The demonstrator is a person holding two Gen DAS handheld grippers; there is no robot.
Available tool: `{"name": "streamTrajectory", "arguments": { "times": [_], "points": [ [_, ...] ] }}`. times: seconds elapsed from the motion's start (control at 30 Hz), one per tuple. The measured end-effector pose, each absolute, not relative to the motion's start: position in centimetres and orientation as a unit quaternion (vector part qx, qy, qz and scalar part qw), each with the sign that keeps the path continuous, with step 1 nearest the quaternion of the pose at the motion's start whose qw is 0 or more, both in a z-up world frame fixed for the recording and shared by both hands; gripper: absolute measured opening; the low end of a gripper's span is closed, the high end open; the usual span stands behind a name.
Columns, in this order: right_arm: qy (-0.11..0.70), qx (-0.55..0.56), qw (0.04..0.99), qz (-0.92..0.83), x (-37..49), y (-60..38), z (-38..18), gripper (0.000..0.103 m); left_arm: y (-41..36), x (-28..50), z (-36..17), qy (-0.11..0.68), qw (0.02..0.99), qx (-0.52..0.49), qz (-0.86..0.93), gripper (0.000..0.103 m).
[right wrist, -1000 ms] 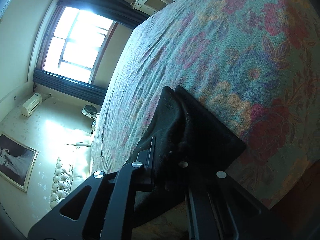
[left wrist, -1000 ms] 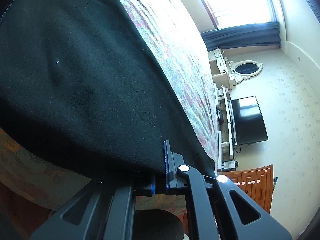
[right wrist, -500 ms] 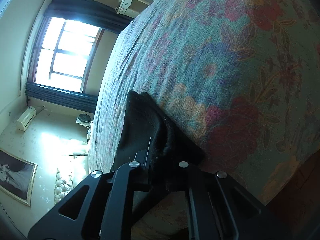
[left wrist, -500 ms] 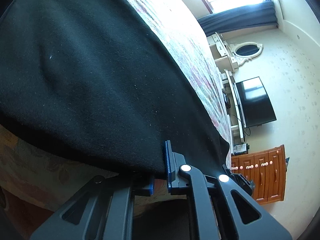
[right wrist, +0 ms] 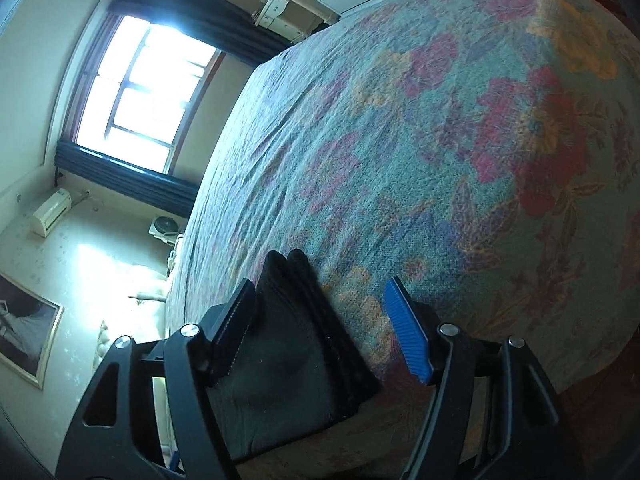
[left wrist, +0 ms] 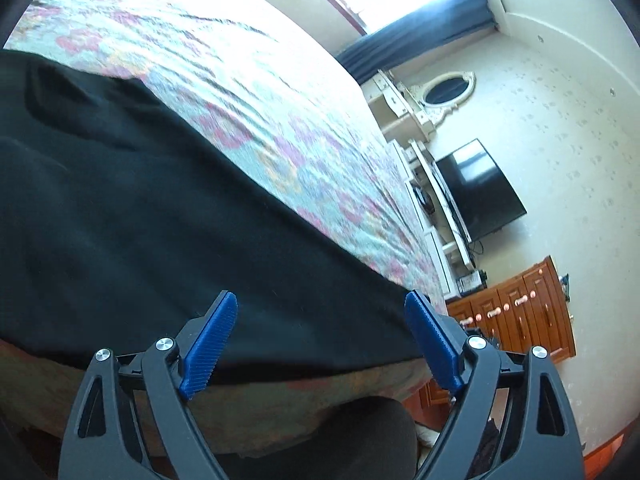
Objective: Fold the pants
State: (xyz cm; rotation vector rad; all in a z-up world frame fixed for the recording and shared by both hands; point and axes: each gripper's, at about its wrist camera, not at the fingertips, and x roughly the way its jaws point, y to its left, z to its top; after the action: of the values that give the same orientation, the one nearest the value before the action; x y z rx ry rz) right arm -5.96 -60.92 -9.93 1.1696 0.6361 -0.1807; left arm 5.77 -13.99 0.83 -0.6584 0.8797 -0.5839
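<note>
Left hand-held gripper (left wrist: 320,344) opening above black pants (left wrist: 160,220) on floral bedspread (left wrist: 260,120).

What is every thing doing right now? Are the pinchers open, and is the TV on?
Left hand-held gripper: jaws opening, nothing pinched, black pants behind them.
Right hand-held gripper: jaws opening, pants end between them but not pressed.
Black pants: let go, lying flat on the bed.
Flowery bedspread: spread out, slightly wrinkled.
TV: dark, off.
Curtain: drawn aside, bright window showing.
Wooden cabinet: doors shut.
</note>
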Motion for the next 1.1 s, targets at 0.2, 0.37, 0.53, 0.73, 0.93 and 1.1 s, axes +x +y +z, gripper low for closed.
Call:
{"name": "streamTrajectory", "arguments": {
  "times": [0.2,0.37,0.53,0.73,0.93,1.1],
  "points": [
    [0.340,0.505,0.791,-0.054,-3.7,-60.5,-10.7,0.084,-9.9,5.0,2.5,0.397,0.818,-0.294,-0.294,0.086],
    [0.376,0.506,0.776,0.019,-2.4,-59.3,-10.6,0.088,-9.8,5.4,-1.0,0.414,0.826,-0.250,-0.290,0.086],
    [0.371,0.538,0.753,0.072,-2.8,-58.5,-11.4,0.088,-10.2,5.8,-4.9,0.456,0.812,-0.208,-0.299,0.086],
    [0.385,0.542,0.740,0.105,-1.5,-57.1,-11.4,0.075,-10.3,6.0,-4.5,0.454,0.809,-0.217,-0.304,0.086],
    [0.414,0.534,0.734,0.069,-1.1,-57.1,-12.1,0.023,-8.4,6.5,-3.8,0.453,0.807,-0.256,-0.280,0.086],
    [0.405,0.501,0.764,0.029,-1.0,-56.7,-9.2,0.020,-5.0,6.9,-3.2,0.447,0.821,-0.264,-0.237,0.086]
  ]
}}
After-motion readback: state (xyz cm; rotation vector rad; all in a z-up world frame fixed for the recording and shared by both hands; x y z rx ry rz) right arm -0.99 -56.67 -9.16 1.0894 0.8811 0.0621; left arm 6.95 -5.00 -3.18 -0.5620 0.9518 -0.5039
